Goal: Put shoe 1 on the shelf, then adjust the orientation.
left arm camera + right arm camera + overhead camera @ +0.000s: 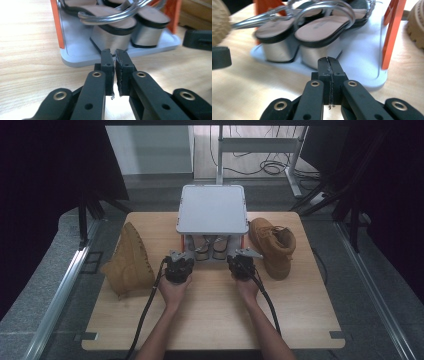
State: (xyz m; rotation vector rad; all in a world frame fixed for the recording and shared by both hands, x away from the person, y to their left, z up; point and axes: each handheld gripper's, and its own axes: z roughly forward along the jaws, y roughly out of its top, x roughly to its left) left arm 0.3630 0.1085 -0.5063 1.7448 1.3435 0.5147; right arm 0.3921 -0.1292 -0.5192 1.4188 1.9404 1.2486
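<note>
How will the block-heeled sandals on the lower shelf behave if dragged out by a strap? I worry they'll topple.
The sandals stand on wide block heels, so they probably slide rather than tip. Their thin straps look flexible and may give before the shoe moves. The smooth shelf should let them glide.

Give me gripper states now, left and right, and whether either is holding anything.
Left gripper: open a narrow slit, nothing between the pads, just short of the grey two-tier shoe rack.
Right gripper: closed, pads pressed together, holding nothing.
</note>
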